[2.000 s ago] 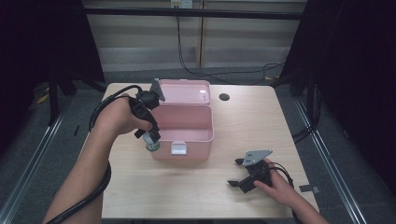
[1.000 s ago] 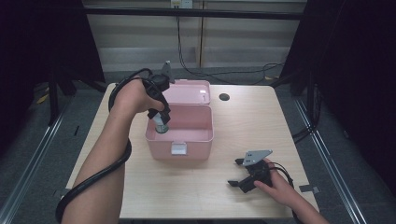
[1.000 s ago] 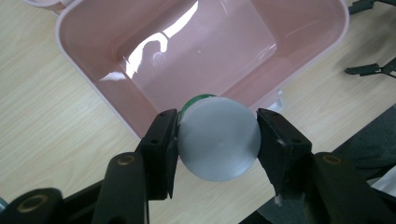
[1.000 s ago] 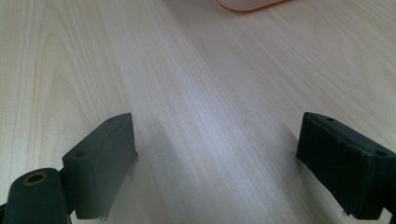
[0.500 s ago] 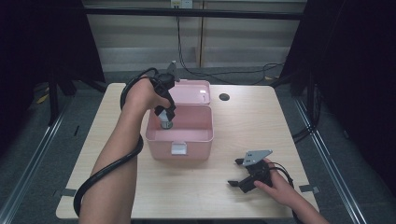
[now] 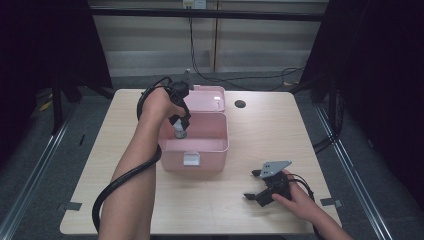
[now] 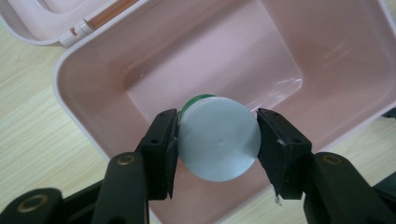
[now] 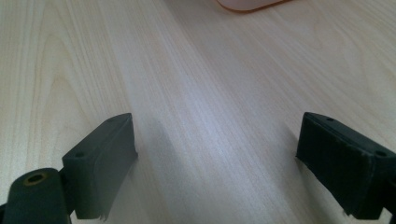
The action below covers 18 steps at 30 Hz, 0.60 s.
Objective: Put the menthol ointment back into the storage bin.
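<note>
A small green bottle with a grey-white cap (image 7: 218, 138) (image 6: 179, 133) hangs inside the open pink box (image 6: 220, 142) (image 7: 84, 100), clamped between the jaws of my left gripper (image 6: 180, 127) (image 7: 218, 140), which points down into the box. The box lid (image 6: 210, 95) lies folded back behind it. My right gripper (image 6: 257, 192) (image 8: 215, 163) rests low over the table's front right, jaws wide apart with bare wood between them.
The light wooden table (image 6: 280, 130) has a small dark round hole (image 6: 240, 104) behind the box on the right. A white latch (image 6: 191, 159) sits on the box's front wall. A black cable (image 6: 120, 182) trails along the left forearm. Dark floor surrounds the table.
My left gripper has carried the bottle from the box's left side over the rim and lowered it into the box. The right gripper has stayed still.
</note>
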Available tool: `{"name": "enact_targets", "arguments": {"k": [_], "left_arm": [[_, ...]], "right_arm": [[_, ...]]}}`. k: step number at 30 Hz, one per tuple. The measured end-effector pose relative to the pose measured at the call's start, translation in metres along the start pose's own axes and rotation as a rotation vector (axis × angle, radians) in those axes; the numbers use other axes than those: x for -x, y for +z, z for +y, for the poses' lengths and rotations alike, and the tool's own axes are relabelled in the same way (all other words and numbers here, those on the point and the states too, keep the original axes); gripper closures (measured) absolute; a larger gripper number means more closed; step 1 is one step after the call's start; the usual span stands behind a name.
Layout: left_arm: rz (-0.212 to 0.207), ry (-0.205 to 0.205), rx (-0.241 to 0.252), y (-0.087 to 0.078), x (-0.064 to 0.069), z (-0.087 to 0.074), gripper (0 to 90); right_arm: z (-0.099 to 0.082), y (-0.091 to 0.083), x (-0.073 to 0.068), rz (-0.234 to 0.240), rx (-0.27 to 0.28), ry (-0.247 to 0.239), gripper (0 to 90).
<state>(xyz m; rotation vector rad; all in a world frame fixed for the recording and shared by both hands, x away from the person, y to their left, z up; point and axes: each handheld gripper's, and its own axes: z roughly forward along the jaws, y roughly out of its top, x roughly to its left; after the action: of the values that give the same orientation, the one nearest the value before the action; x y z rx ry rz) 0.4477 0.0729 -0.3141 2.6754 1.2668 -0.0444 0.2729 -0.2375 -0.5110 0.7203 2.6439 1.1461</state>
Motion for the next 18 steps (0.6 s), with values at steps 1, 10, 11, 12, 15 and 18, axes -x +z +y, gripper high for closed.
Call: {"name": "enact_targets", "arguments": {"k": [1, 10, 11, 12, 15, 18], "left_arm": [[-0.001, -0.004, 0.0, 0.002, 0.0, 0.001, 50.2], [0.006, -0.016, 0.004, 0.018, 0.0, 0.008, 50.2], [0.009, -0.021, 0.009, 0.02, 0.0, 0.009, 50.2], [0.007, -0.023, 0.006, 0.021, 0.0, 0.01, 50.2], [0.013, -0.03, 0.012, 0.025, -0.001, 0.012, 50.2], [0.021, -0.04, 0.02, 0.03, -0.002, 0.015, 50.2]], "right_arm": [[0.0, 0.0, 0.0, 0.0, 0.0, 0.0, 10.9], [0.0, 0.0, 0.0, 0.0, 0.0, 0.0, 10.9], [0.0, 0.0, 0.0, 0.001, -0.001, -0.001, 11.0], [0.0, 0.0, 0.0, 0.001, -0.001, -0.001, 11.0], [0.0, 0.0, 0.0, 0.001, -0.001, -0.002, 10.9], [0.0, 0.0, 0.0, 0.001, -0.001, -0.001, 10.9]]}}
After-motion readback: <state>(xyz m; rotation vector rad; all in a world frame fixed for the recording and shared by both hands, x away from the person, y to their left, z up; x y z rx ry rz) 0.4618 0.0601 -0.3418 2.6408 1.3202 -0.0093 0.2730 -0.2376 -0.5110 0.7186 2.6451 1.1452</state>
